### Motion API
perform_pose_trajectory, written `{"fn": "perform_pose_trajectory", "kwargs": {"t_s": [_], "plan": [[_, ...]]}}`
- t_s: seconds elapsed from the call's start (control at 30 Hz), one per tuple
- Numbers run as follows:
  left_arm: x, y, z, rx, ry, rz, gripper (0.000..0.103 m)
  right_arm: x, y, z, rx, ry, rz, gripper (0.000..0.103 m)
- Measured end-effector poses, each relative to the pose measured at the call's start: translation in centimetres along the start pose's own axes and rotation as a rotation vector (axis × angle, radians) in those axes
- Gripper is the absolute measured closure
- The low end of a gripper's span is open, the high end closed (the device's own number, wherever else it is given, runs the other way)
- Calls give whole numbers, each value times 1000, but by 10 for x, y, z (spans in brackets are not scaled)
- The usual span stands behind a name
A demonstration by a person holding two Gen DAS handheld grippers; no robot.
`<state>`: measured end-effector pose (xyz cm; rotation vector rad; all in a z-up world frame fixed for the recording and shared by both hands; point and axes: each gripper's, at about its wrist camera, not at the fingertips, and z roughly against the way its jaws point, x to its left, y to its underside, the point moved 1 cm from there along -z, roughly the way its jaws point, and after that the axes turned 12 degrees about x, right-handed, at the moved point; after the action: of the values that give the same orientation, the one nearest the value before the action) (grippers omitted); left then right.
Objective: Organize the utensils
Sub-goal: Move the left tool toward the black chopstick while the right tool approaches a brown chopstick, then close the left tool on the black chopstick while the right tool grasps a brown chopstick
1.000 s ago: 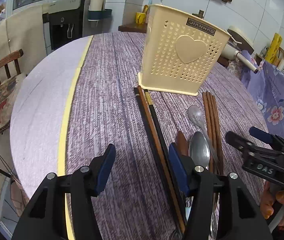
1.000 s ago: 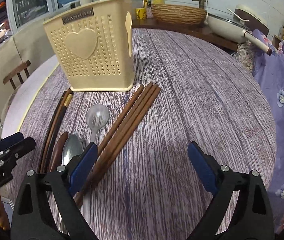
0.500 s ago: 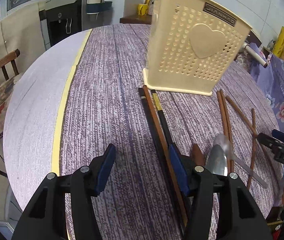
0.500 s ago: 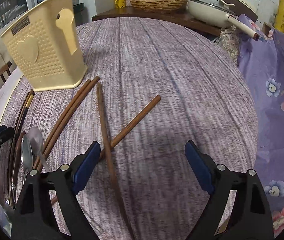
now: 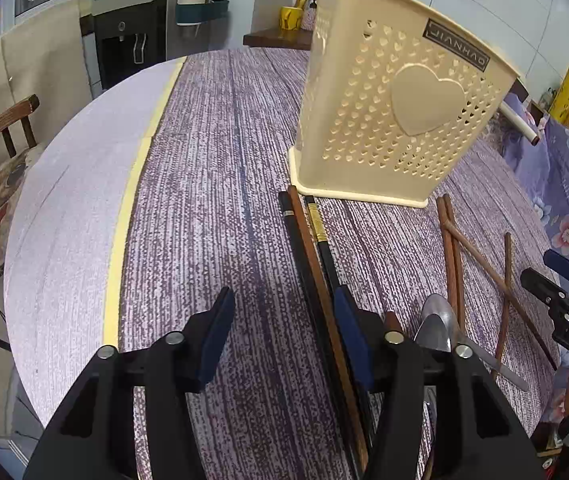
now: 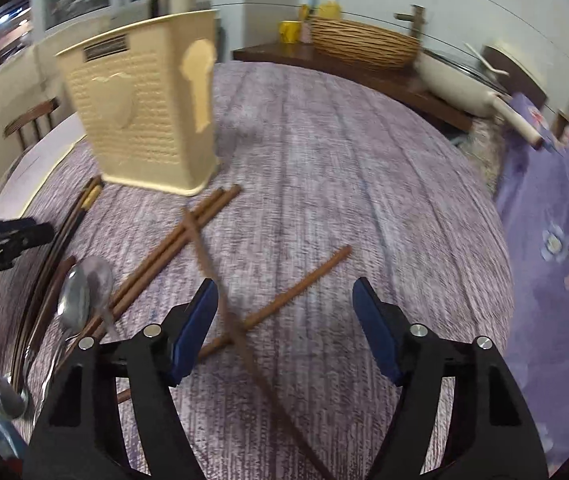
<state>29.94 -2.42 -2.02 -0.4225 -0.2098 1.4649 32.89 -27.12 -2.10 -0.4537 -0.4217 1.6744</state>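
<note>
Cream plastic holder is labelled "JIANHAO"; left tool and right tool gape wide, holding nothing.

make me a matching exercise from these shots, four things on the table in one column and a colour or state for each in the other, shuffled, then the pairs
Things:
1. utensil holder
2. two loose brown chopsticks
3. metal spoon
4. black chopstick with gold band

Colour or state:
A. lying crossed over each other
B. cream, standing upright, heart on its front
C. lying straight, one end close to the holder's base
D. shiny silver, bowl showing just past the left gripper

Pairs: 1-B, 2-A, 3-D, 4-C
</note>
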Motion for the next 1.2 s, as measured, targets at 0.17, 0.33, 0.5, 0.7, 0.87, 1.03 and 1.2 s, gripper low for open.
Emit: {"fn": "perform_pose_trajectory", "kwargs": {"t_s": [0.17,0.33,0.5,0.7,0.87,1.03,1.2], "plan": [[-7,-5,-7,7,-47,-41,61,6,1,1,-5,-4,8,35],[4,-6,-5,7,-112,-55,61,1,2,0,-5,8,15,35],[35,-15,-3,27,-78,21,61,1,-9,-9,27,-60,64,37],[42,-21,0,36,-48,38,61,20,-24,-19,52,-134,167,44],[48,-23,-4,46,-89,46,60,29,-28,-32,103,-122,227,57],[49,-27,-7,52,-69,56,59,27,-28,-40,125,-122,198,59],[48,-44,-14,38,-109,51,58,21,-31,-42,125,-119,141,59]]}}
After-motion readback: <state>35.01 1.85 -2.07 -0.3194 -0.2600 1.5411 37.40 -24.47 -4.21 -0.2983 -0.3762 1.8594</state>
